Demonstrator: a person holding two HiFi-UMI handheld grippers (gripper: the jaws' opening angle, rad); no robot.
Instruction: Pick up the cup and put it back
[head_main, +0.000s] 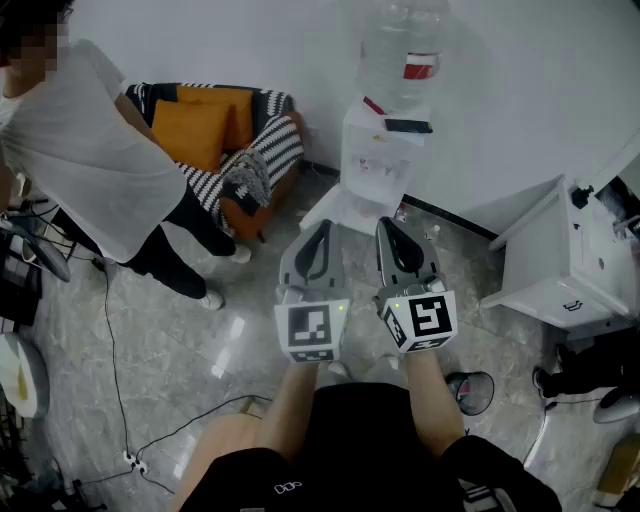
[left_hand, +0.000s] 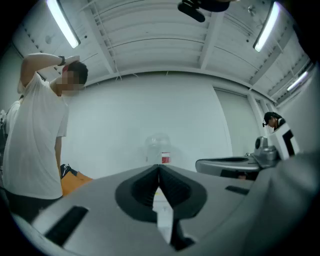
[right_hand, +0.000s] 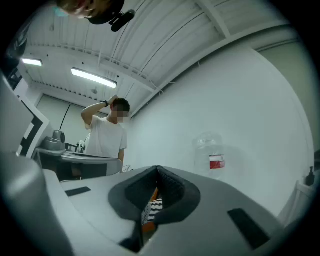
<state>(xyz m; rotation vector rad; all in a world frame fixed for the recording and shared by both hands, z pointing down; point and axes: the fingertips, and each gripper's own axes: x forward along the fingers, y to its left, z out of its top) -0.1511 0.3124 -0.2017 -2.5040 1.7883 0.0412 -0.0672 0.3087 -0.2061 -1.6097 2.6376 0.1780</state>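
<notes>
Two claws clenched on nothing, left gripper (head_main: 320, 228) and right gripper (head_main: 392, 224) level, facing the water dispenser (head_main: 385, 155). No cup in view, perhaps over there. Find it first, open wide, approach square.

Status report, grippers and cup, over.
Left gripper shut, empty. Right gripper shut, empty. No cup in sight. Water dispenser ahead, person standing off left.

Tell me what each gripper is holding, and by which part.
Nothing is held: the left gripper and right gripper both have their jaws shut together, empty.
</notes>
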